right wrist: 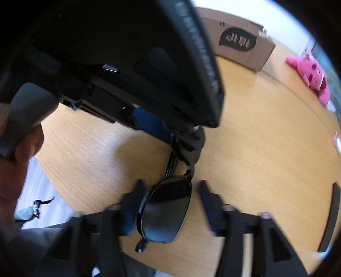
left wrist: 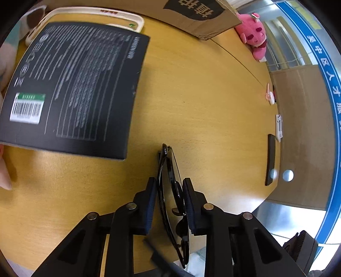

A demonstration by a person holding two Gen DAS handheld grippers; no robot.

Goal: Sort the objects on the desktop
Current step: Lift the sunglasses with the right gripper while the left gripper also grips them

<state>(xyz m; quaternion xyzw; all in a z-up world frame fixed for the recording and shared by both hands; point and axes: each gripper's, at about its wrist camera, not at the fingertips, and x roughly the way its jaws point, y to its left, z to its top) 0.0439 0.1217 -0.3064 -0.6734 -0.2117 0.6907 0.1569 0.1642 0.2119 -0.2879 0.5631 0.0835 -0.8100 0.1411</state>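
Left gripper [left wrist: 169, 185] is clamped on black sunglasses [left wrist: 170, 191], held edge-on above the wooden table [left wrist: 202, 95]. Right gripper [right wrist: 169, 200] has its fingers spread wide around one dark lens [right wrist: 165, 211]; contact cannot be told. On the table lies a black box [left wrist: 72, 89] with blurred white print and a barcode label; behind it, a cardboard box [left wrist: 198, 15] bears unreadable black characters. A pink plush [left wrist: 254, 36] sits near the far edge.

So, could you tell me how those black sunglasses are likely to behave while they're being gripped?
The sunglasses look thin-framed, so probably light and somewhat fragile. Their glossy lens may be slippery. The left gripper clamps them edge-on, so they could pivot; the right gripper is open around one lens.
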